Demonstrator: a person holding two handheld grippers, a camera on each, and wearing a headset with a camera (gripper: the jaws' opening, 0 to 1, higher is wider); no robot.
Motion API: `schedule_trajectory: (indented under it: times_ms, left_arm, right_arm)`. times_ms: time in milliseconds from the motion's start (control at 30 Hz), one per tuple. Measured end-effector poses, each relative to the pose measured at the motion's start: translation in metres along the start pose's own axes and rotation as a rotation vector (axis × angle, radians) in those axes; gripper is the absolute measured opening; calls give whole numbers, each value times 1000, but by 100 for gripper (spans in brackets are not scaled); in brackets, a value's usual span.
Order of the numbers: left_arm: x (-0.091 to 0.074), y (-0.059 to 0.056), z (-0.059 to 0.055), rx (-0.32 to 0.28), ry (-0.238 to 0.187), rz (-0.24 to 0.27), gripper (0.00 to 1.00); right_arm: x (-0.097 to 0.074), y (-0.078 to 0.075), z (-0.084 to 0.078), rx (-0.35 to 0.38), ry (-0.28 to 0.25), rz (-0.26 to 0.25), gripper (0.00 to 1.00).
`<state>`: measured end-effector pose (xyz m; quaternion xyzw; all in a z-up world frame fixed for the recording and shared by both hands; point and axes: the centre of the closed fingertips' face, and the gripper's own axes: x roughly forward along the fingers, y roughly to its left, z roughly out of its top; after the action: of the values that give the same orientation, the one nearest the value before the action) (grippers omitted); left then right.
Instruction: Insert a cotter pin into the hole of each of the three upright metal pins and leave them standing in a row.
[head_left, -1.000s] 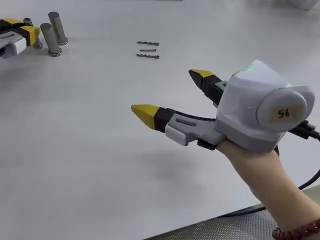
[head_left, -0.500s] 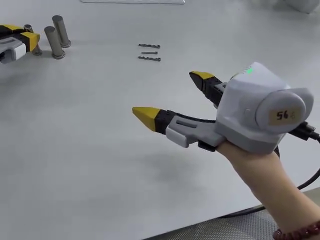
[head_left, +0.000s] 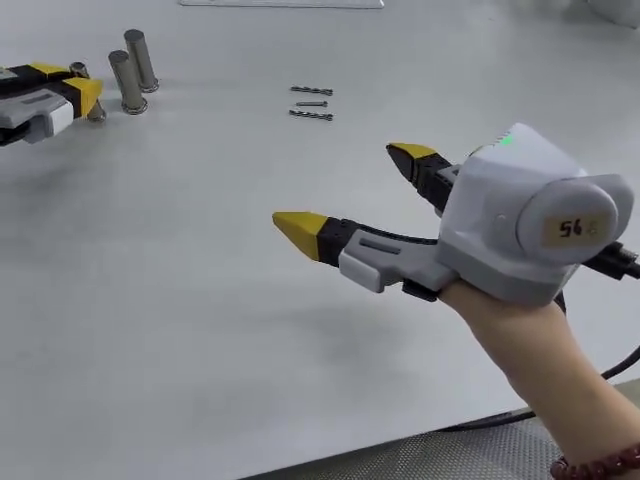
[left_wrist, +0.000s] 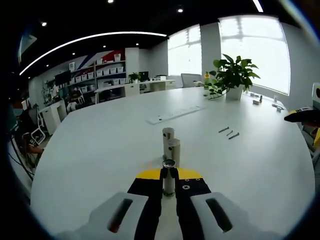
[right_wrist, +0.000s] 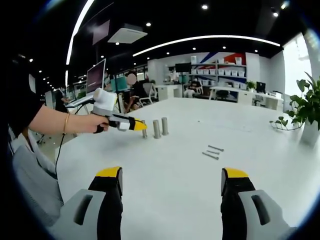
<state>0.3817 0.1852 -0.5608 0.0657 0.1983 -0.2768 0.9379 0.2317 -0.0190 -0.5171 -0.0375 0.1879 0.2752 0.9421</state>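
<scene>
Left gripper (left_wrist: 169, 175) still clamps metal pin (left_wrist: 168, 163) | right gripper (head_left: 348, 186) spread, hovering

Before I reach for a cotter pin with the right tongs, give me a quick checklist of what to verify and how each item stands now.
1. Are the left tongs clamped on the nearest metal pin? Ok, the jaws sit against both its sides.
2. Are the other two metal pins upright? Ok.
3. Are the right tongs open and empty? Ok, the jaws are wide apart above the table.
4. Are the three cotter pins free to pick? Ok, they lie side by side with nothing on them.
5. Is the held pin's hole turned toward the right tongs? Cannot tell, the hole is too small to see.
</scene>
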Motion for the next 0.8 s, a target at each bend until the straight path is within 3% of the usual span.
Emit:
schedule_trajectory:
  times_ms: [233,333,533,800]
  left_arm:
    - [-14,-36,-7,2,5,-30,5]
    - [-18,-55,-9,0,5,-68,5]
    - [-20,-76,-6,16,5,-102,5]
    - [-16,-95,-7,14,1,-135,5]
  right_arm:
    - [-4,1,-2,-3,5,3,78]
    - [-5,1,-2,-5,6,3,78]
    - [-7,0,-3,-4,8,2,77]
    - [-10,0,-6,0,12,2,77]
